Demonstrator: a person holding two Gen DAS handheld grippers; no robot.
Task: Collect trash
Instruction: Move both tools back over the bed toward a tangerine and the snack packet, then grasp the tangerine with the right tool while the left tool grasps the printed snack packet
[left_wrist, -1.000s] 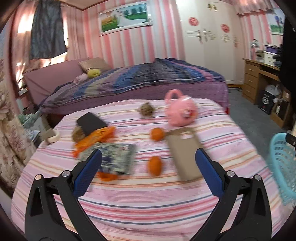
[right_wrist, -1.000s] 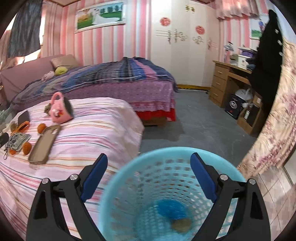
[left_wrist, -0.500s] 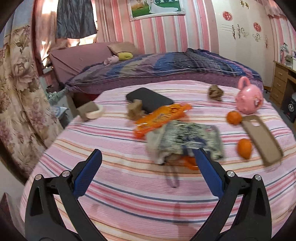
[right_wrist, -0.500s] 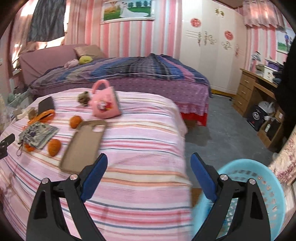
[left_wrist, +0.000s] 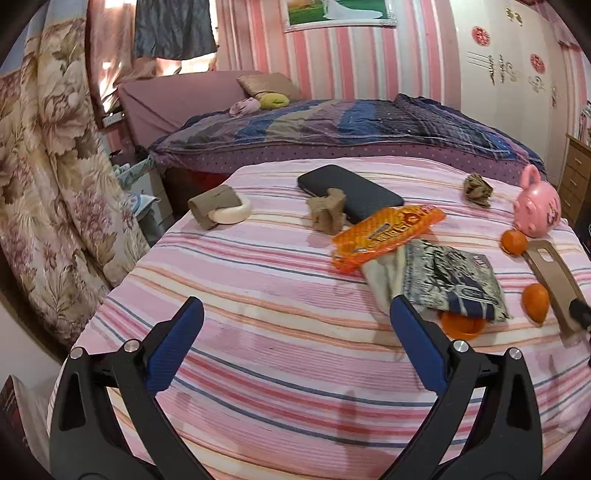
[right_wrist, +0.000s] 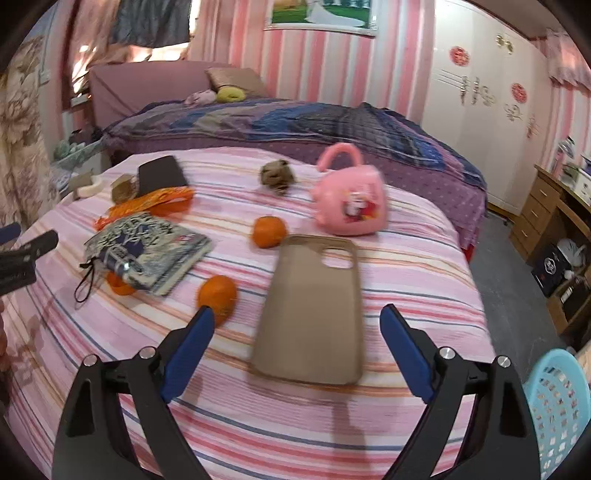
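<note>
- The left gripper hovers over the near part of a pink striped bedspread, its blue-padded jaws spread wide with only cloth showing between them.
- The right gripper also stands wide and holds nothing; the lower end of a tan phone case lies on the cover between its fingers, untouched.
- In the left wrist view, a crumpled brown paper wad sits at centre, touching the near edge of a black phone.
- A second crumpled brown wad lies toward the upper right of that view, near a pink piggy bank.
- An orange snack wrapper lies just right of centre, its lower end overlapping a patterned pouch.
- Beneath the pouch's near edge an orange lid-like object peeks out; what it is cannot be told.
- Two tangerines lie near the phone case: one just above its upper left corner, another beside its left edge.
- A roll of tape with a brown scrap rests at the left edge of the bed.
- A light blue plastic basket stands on the floor at the lower right of the right wrist view, off the bed; its contents are not visible.
- A second bed with a dark plaid quilt fills the background.
</note>
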